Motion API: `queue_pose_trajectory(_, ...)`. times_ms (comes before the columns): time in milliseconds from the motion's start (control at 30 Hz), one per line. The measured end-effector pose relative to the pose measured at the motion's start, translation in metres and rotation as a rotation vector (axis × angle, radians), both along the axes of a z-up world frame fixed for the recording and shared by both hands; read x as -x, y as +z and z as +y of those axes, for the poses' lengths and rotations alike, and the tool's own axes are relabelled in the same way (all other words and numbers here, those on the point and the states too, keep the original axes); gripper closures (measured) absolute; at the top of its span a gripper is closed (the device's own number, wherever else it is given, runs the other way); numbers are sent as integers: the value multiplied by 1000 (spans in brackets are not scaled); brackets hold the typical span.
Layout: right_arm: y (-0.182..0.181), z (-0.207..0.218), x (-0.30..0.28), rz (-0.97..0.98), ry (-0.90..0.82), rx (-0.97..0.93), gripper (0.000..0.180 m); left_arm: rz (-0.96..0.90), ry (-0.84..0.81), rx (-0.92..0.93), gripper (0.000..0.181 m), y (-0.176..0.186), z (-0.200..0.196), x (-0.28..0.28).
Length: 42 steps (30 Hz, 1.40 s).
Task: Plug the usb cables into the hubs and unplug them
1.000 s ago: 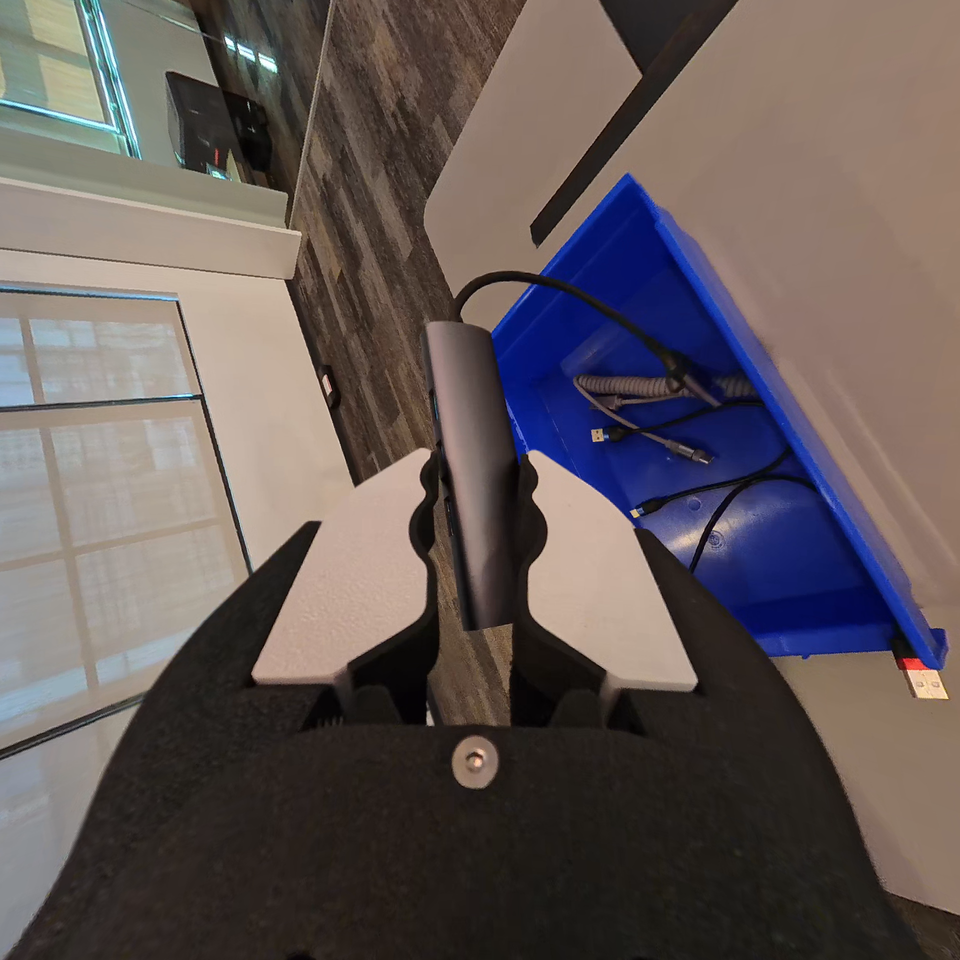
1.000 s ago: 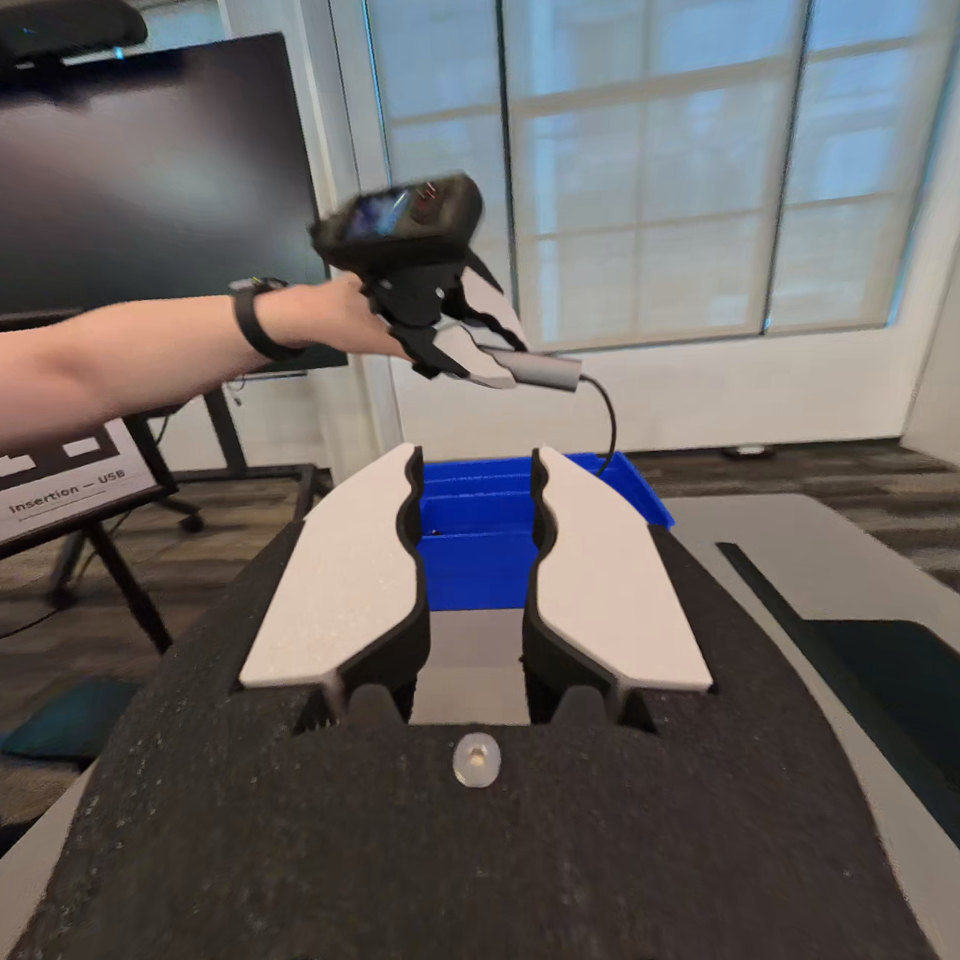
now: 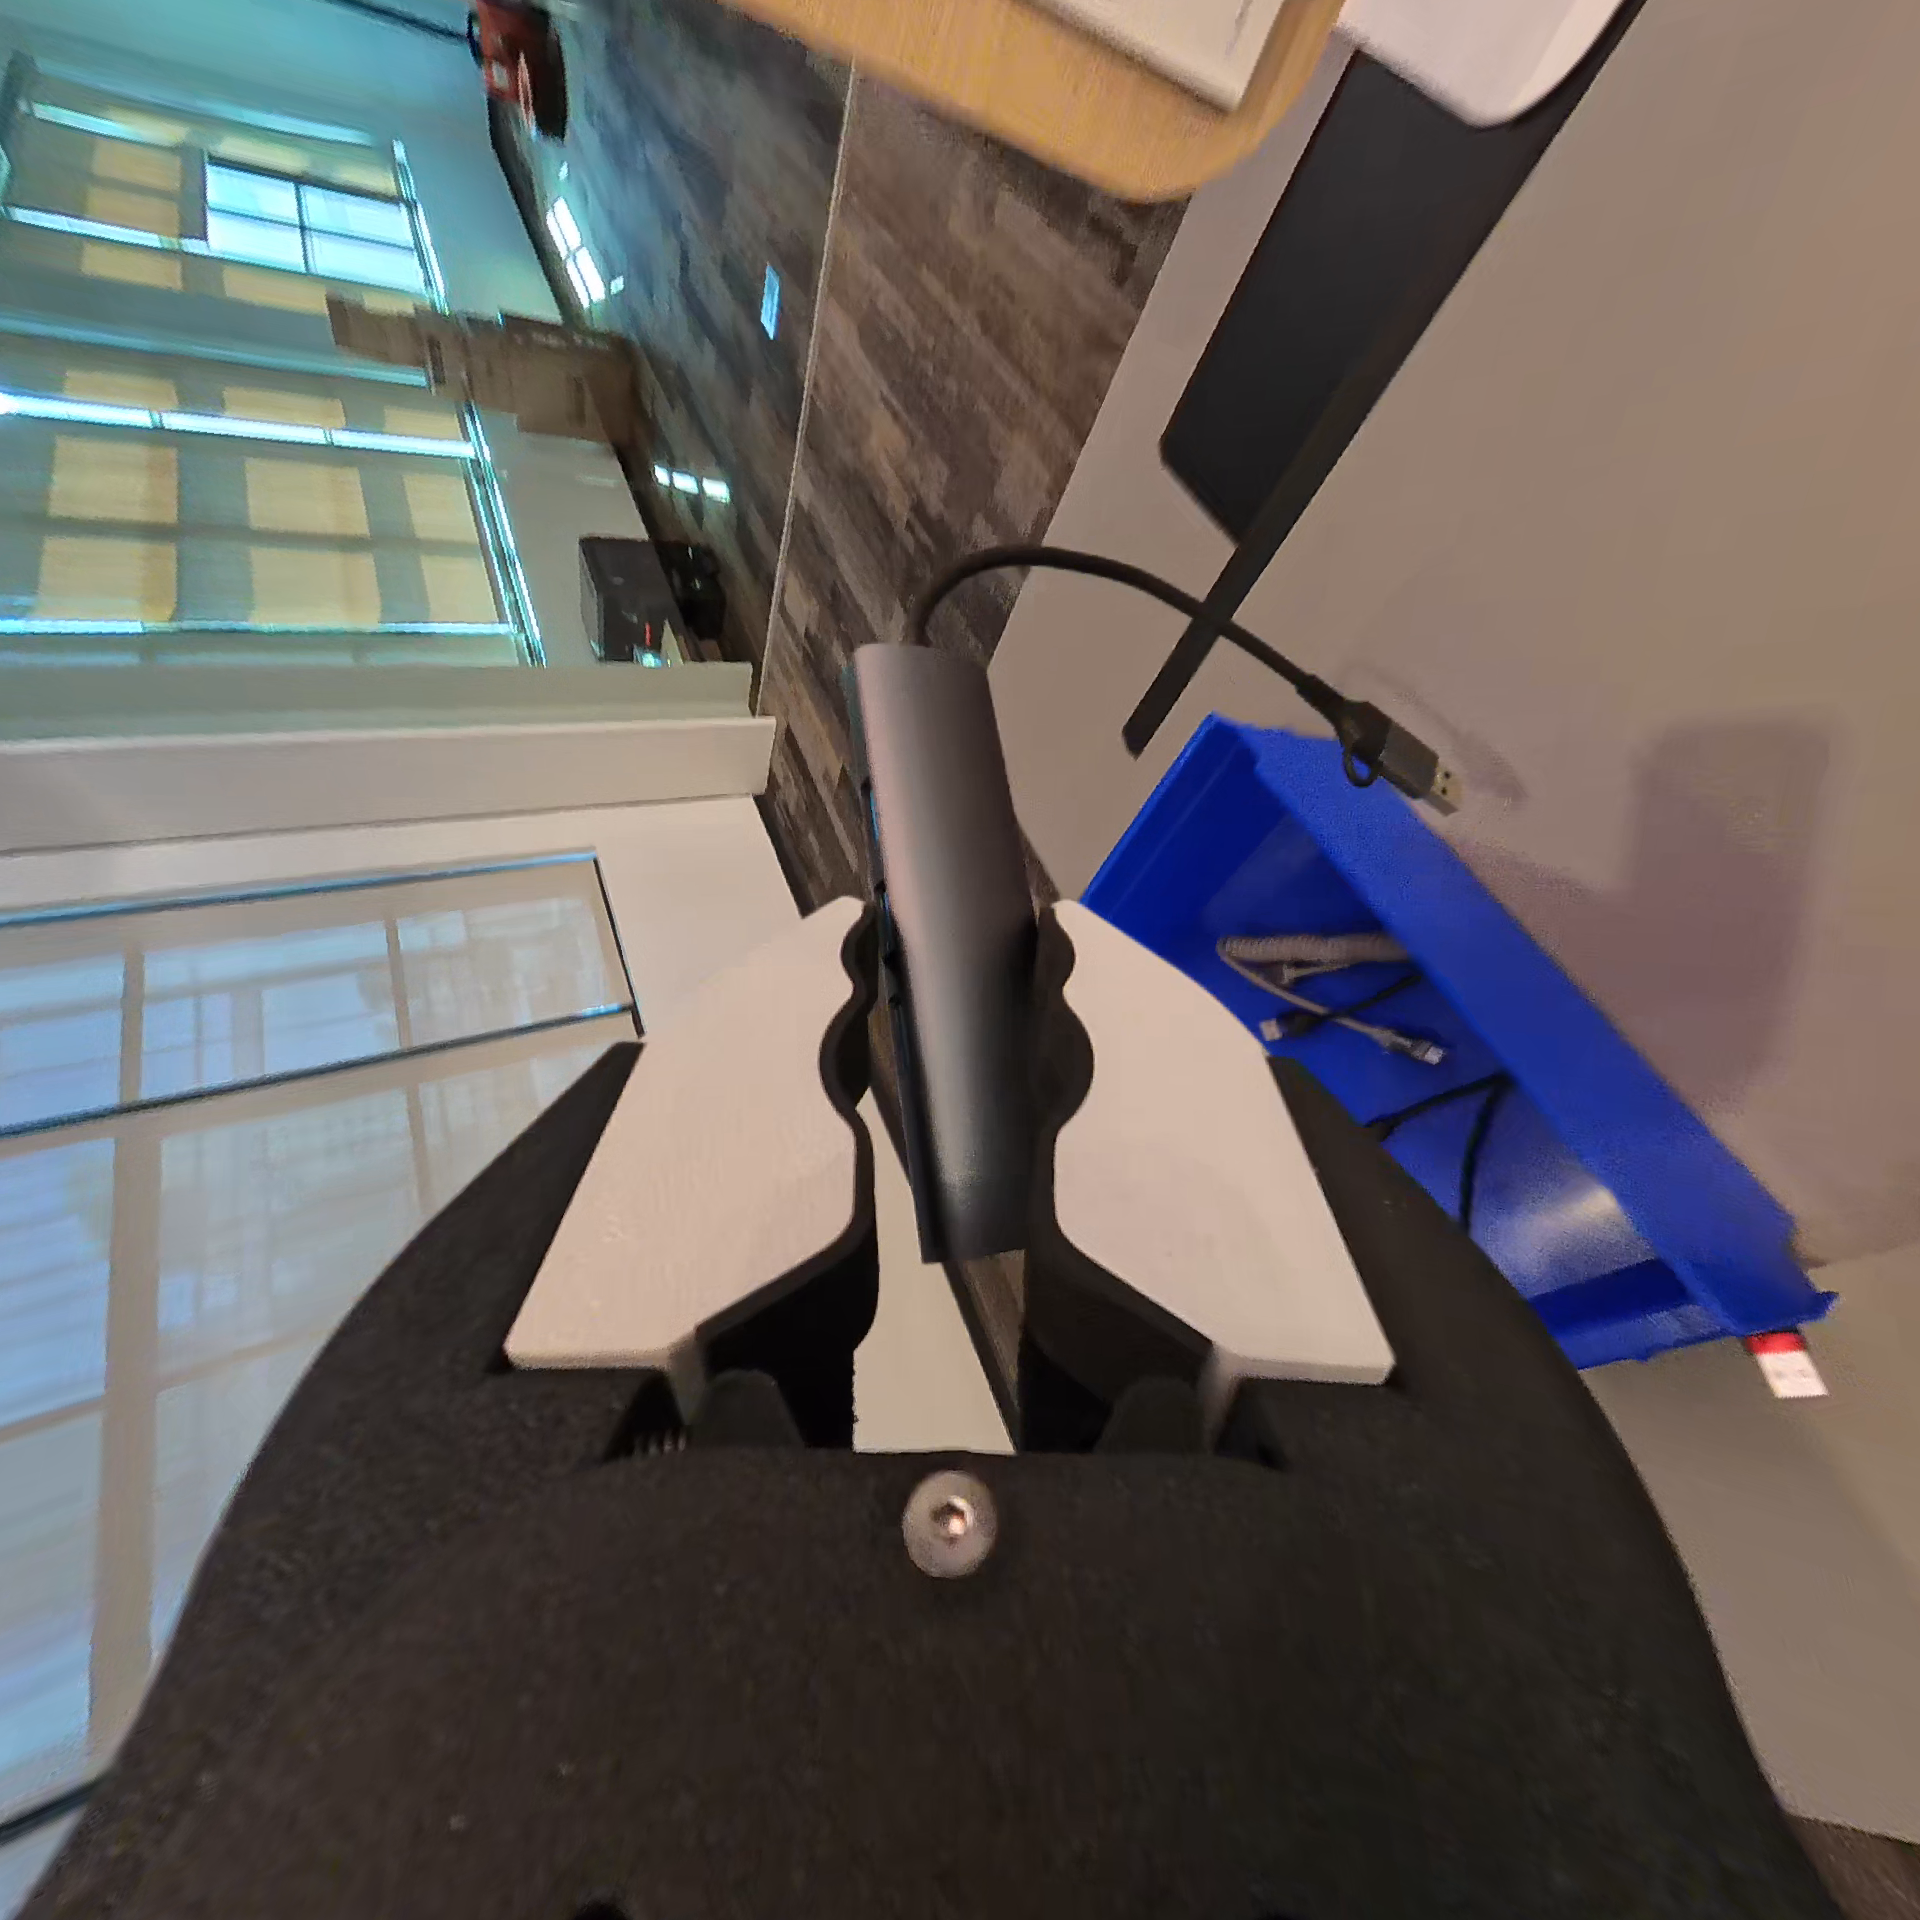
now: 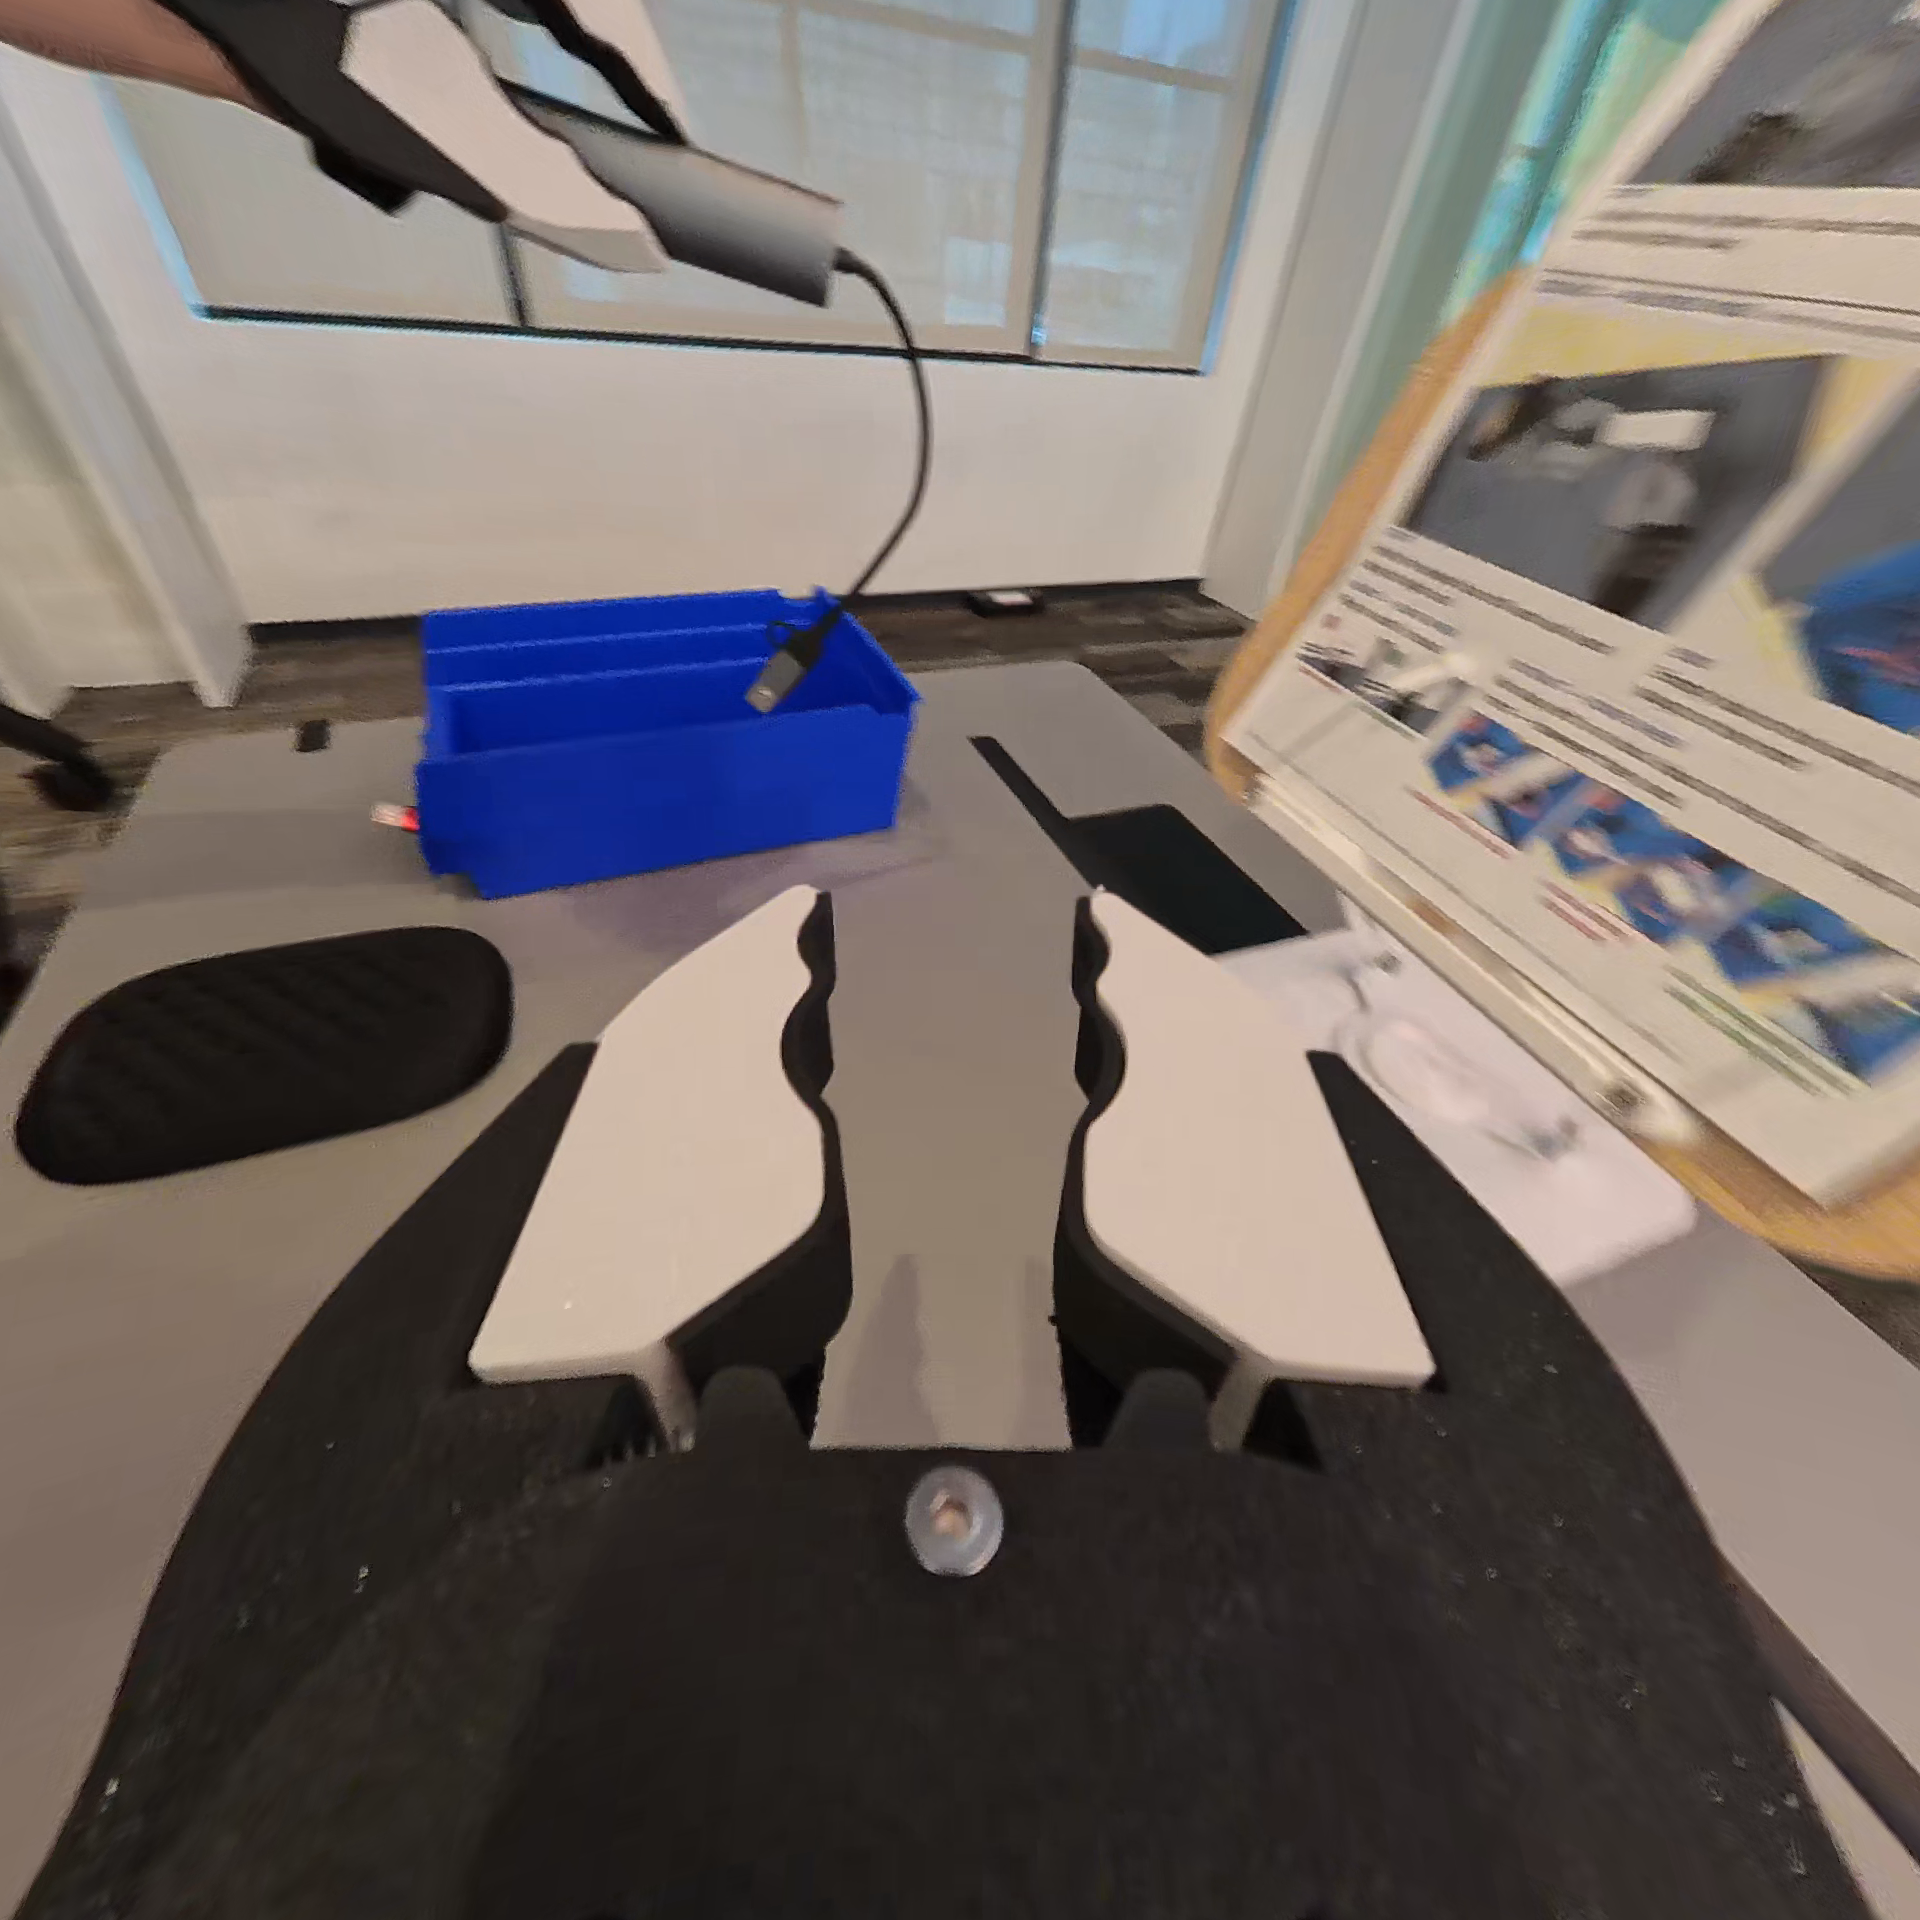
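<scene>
Two grippers, one hub. Left gripper (image 3: pixel 951 935): jaws clamped on grey hub (image 3: pixel 940 914), held in the air; its black lead (image 4: pixel 914 416) hangs with the plug (image 4: pixel 781 681) over the blue bin (image 4: pixel 665 790) at 11 o'clock in the right wrist view. Bin on grey counter (image 4: pixel 956 997) holds loose cables (image 3: pixel 1340 997). Right gripper (image 4: pixel 951 914): jaws apart, empty, above the counter.

The hub (image 3: pixel 951 966) looks like matt dark-grey metal, smooth, with a rubbery black lead. The bin (image 4: pixel 665 769) is glossy blue plastic. The bench (image 4: pixel 260 1299) is smooth matt grey. The gripper body (image 3: pixel 935 1662) is rough black, grainy; its 2 fingers (image 3: pixel 717 1122) are finely textured white plastic.
</scene>
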State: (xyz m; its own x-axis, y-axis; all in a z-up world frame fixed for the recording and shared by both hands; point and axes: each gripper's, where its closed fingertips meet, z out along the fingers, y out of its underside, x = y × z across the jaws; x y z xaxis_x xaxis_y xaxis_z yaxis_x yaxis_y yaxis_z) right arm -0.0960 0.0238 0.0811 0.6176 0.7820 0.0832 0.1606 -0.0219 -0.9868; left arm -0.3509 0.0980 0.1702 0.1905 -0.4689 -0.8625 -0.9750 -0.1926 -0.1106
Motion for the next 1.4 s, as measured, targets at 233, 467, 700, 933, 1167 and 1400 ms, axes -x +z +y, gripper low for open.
queue_pose_trajectory(233, 7, -41, -101, -23, -255, -26, 136, -88, -186, 93, 152, -35, -46, -95)
queue_pose_trajectory(467, 25, -73, -152, 20, -371, -100, 136, -244, -308, 281, 152, -113, -80, -170)
queue_pose_trajectory(700, 25, -79, -156, -49, -419, -109, 136, -362, -301, 399, 152, -196, -72, -199)
queue_pose_trajectory(933, 6, -68, -156, -104, -435, -50, 135, -481, -239, 494, 152, -263, -53, -200)
queue_pose_trajectory(1167, -11, -67, -171, -125, -473, 13, 135, -589, -176, 570, 152, -305, -44, -195)
queue_pose_trajectory(1400, -20, -69, -183, -115, -492, 49, 135, -702, -154, 667, 152, -316, -45, -197)
